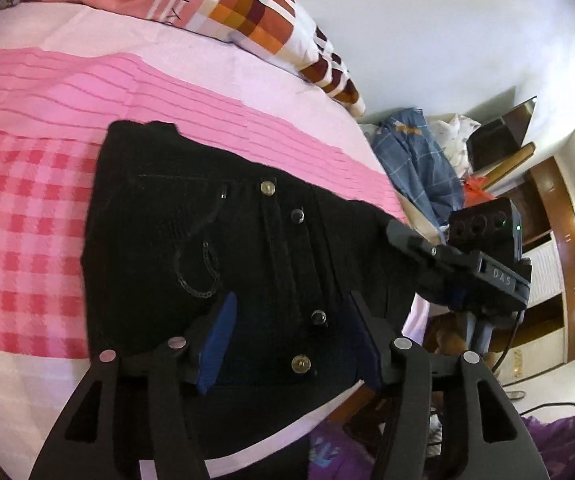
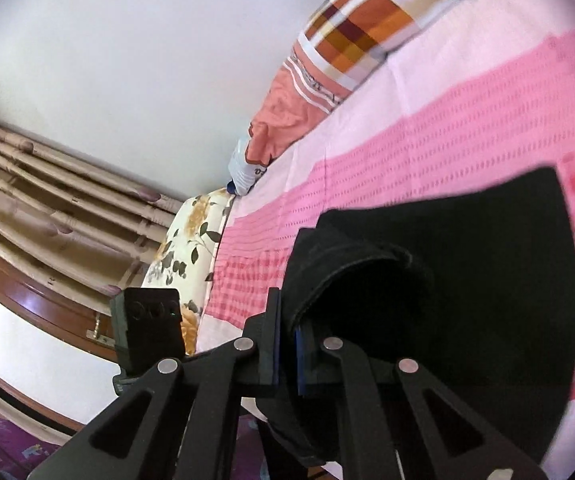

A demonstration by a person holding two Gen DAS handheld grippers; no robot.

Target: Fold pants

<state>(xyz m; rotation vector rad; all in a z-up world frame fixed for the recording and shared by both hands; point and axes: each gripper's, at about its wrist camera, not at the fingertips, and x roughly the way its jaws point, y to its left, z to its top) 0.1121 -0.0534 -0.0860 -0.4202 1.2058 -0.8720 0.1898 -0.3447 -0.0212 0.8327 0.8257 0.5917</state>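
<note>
**Black pants on the pink bedspread**

Your left gripper point(image 1: 291, 344) stands part open over the black pants point(image 1: 207, 240), blue pads either side of the button fly, pressing nothing. Your right gripper point(image 2: 287, 352) is clamped tight on a thick folded edge of the pants point(image 2: 467, 272). The pants are matte, heavy cloth with metal buttons, lying on the bedspread point(image 1: 27, 208), woven pink check and ribbed stripes. Beyond the pants lies a patchwork pillow point(image 1: 255, 12).

A bed point(image 1: 247, 72) spread with a pink checked and striped bedsheet point(image 1: 27, 220) carries black pants point(image 1: 191, 220) and patchwork pillows point(image 1: 255, 16) at its head.
</note>
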